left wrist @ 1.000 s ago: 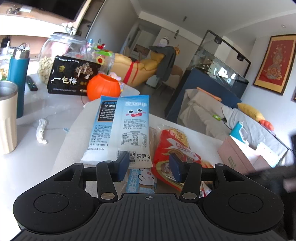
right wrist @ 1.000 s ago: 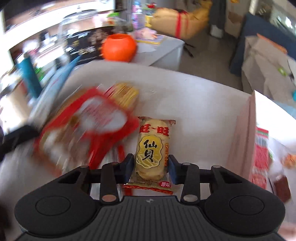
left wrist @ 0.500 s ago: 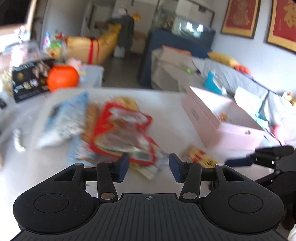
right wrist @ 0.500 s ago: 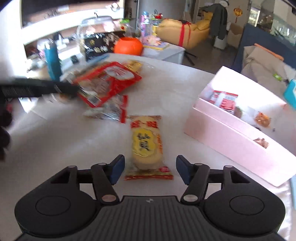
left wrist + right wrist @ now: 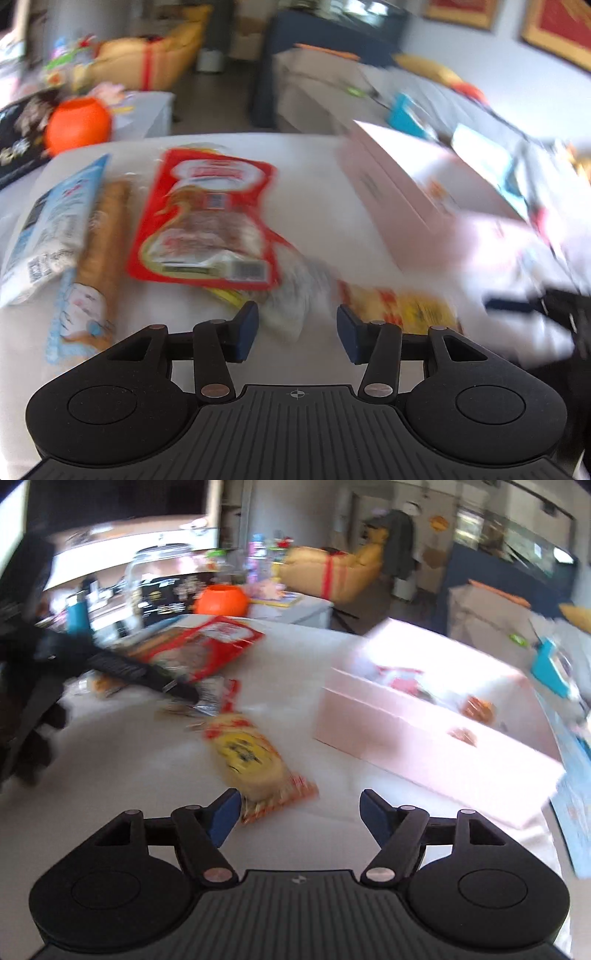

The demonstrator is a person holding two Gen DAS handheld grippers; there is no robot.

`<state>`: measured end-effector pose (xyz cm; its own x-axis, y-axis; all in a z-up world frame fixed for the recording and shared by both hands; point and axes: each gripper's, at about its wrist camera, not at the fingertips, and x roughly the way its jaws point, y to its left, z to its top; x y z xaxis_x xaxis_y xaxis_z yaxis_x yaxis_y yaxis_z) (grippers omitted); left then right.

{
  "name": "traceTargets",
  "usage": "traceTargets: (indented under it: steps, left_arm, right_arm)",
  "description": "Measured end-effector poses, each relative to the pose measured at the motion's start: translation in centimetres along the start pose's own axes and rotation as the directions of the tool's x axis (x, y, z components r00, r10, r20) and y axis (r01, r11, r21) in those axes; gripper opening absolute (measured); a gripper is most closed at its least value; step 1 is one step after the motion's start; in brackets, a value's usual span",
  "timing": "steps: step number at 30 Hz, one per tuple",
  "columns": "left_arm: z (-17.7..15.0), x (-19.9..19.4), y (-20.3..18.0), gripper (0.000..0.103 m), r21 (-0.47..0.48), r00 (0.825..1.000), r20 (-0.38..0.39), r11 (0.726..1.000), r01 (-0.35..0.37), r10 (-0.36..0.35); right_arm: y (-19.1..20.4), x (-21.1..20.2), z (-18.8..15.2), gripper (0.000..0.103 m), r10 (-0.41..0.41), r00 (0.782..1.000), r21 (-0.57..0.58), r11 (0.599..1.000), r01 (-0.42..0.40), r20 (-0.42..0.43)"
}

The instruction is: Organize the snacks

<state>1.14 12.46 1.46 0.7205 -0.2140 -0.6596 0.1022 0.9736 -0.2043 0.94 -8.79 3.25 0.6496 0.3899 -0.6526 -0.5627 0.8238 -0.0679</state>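
Note:
Snack packets lie on a white table. In the left wrist view my left gripper [image 5: 297,329] is open and holds nothing; a small silvery packet [image 5: 295,295] lies just past its tips. Beyond are a red packet [image 5: 207,221], a blue-white packet [image 5: 48,229] and a brown stick packet [image 5: 99,258]. A yellow rice-cracker packet [image 5: 399,306] lies to the right, near the pink box [image 5: 406,199]. In the right wrist view my right gripper [image 5: 299,812] has its jaws opening. The yellow packet [image 5: 251,760] rests on the table by its left finger, unpressed.
The open pink box [image 5: 424,746] holds a few small snacks. An orange pumpkin pot [image 5: 221,600], a glass jar and a black snack box stand at the table's far side. My left gripper [image 5: 140,672] shows as a dark blur at left.
The right gripper has let go of the yellow packet, widened and drawn back. The left gripper has swung right, from the blue-white packets toward the red packet and the pink box.

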Motion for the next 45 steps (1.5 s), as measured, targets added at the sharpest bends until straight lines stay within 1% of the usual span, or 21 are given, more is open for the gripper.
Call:
traceTargets:
  steps: [1, 2, 4, 6, 10, 13, 15, 17, 19, 23, 24, 26, 27, 29, 31, 33, 36, 39, 40, 43, 45]
  left_arm:
    - [-0.5, -0.3, -0.7, 0.052, 0.045, 1.0, -0.007, 0.999, -0.003, 0.003]
    - [-0.8, -0.6, -1.2, 0.052, 0.067, 1.0, -0.015, 0.998, 0.004, -0.003]
    - [-0.9, -1.2, -1.3, 0.052, 0.049, 0.999, -0.023, 0.998, 0.042, -0.041]
    - [-0.5, -1.7, -1.0, 0.052, 0.013, 0.998, -0.002, 0.998, 0.06, -0.06]
    - [1.4, -0.9, 0.7, 0.052, -0.11, 0.998, 0.062, 0.994, -0.005, 0.011]
    - [2.6, 0.2, 2.7, 0.051, -0.211, 0.99, 0.108, 0.975, -0.063, 0.087]
    - [3.4, 0.9, 3.7, 0.05, -0.244, 0.987, 0.122, 0.967, -0.067, 0.1]
    - [4.1, 1.7, 3.9, 0.05, -0.224, 0.989, 0.105, 0.972, -0.075, 0.101]
    - [4.8, 2.5, 3.5, 0.05, -0.177, 0.99, 0.087, 0.98, -0.092, 0.109]
    - [4.9, 3.2, 1.5, 0.051, -0.033, 0.995, 0.035, 0.995, -0.091, 0.092]
    - [4.6, 3.0, 0.9, 0.051, -0.001, 0.997, 0.021, 0.997, -0.078, 0.078]
    - [3.8, 2.6, 0.1, 0.05, 0.031, 1.0, -0.026, 0.999, -0.014, 0.015]
    - [3.6, 2.4, -0.2, 0.05, 0.032, 1.0, -0.029, 0.999, 0.009, -0.008]
    - [3.5, 1.6, -1.0, 0.05, 0.043, 1.0, 0.001, 0.999, 0.031, -0.032]
    - [3.9, 1.3, -1.5, 0.05, 0.052, 0.999, 0.035, 0.998, 0.025, -0.027]
    - [5.1, 2.0, -1.8, 0.05, 0.059, 0.999, 0.047, 0.998, -0.004, 0.001]
    - [7.6, 5.3, -1.0, 0.05, 0.053, 0.999, -0.009, 0.998, -0.042, 0.042]
    - [8.6, 7.4, 0.5, 0.048, 0.039, 0.993, -0.056, 0.994, -0.1, 0.102]
    - [8.6, 7.8, 1.1, 0.046, 0.018, 0.991, -0.077, 0.994, -0.111, 0.112]
    - [7.8, 6.5, 2.4, 0.045, -0.074, 0.995, -0.081, 0.996, -0.056, 0.05]
    - [6.7, 5.3, 2.4, 0.045, -0.105, 0.996, -0.089, 0.994, -0.004, -0.006]
  right_arm:
    - [-0.7, 0.2, -0.3, 0.074, -0.007, 1.0, 0.027, 1.0, 0.008, -0.009]
    - [-1.3, 0.5, -0.7, 0.078, -0.01, 1.0, 0.06, 0.998, 0.011, -0.02]
    - [-2.6, 0.5, -1.0, 0.078, 0.018, 1.0, 0.134, 0.991, -0.016, -0.013]
    - [-3.3, 0.6, -1.0, 0.079, 0.017, 1.0, 0.172, 0.985, -0.016, -0.008]
    - [-3.2, 0.6, -1.3, 0.079, 0.01, 1.0, 0.172, 0.985, -0.009, -0.002]
    - [-2.9, 0.6, -1.3, 0.08, 0.001, 1.0, 0.167, 0.986, -0.001, -0.003]
    - [-3.0, 0.6, -1.4, 0.08, -0.003, 1.0, 0.167, 0.986, 0.004, -0.002]
    - [-3.0, 0.6, -1.6, 0.081, -0.002, 1.0, 0.17, 0.985, 0.002, -0.001]
    - [-3.0, 0.7, -1.6, 0.082, 0.002, 1.0, 0.17, 0.986, -0.002, -0.002]
    - [-2.9, 0.6, -1.6, 0.083, 0.004, 1.0, 0.167, 0.986, -0.003, -0.003]
    - [-2.9, 0.6, -1.6, 0.083, 0.004, 1.0, 0.168, 0.986, -0.004, -0.002]
    - [-2.9, 0.5, -1.6, 0.083, 0.005, 1.0, 0.17, 0.986, -0.005, -0.002]
    - [-2.9, 0.5, -1.6, 0.083, 0.005, 1.0, 0.17, 0.985, -0.005, -0.002]
    - [-2.9, 0.5, -1.6, 0.084, 0.005, 1.0, 0.169, 0.986, -0.005, -0.002]
    - [-2.9, 0.6, -1.6, 0.084, 0.007, 1.0, 0.167, 0.986, -0.006, -0.003]
    - [-3.0, 0.6, -1.5, 0.085, 0.007, 1.0, 0.165, 0.986, -0.006, -0.004]
    - [-3.0, 0.5, -1.5, 0.085, 0.007, 1.0, 0.165, 0.986, -0.006, -0.004]
    - [-3.0, 0.5, -1.6, 0.085, 0.007, 1.0, 0.165, 0.986, -0.007, -0.004]
    - [-3.1, 0.5, -1.6, 0.085, 0.008, 1.0, 0.167, 0.986, -0.008, -0.003]
    - [-3.3, 0.4, -1.7, 0.085, 0.016, 1.0, 0.177, 0.984, -0.016, 0.002]
    - [-3.3, 0.5, -1.6, 0.086, 0.02, 1.0, 0.179, 0.984, -0.02, 0.003]
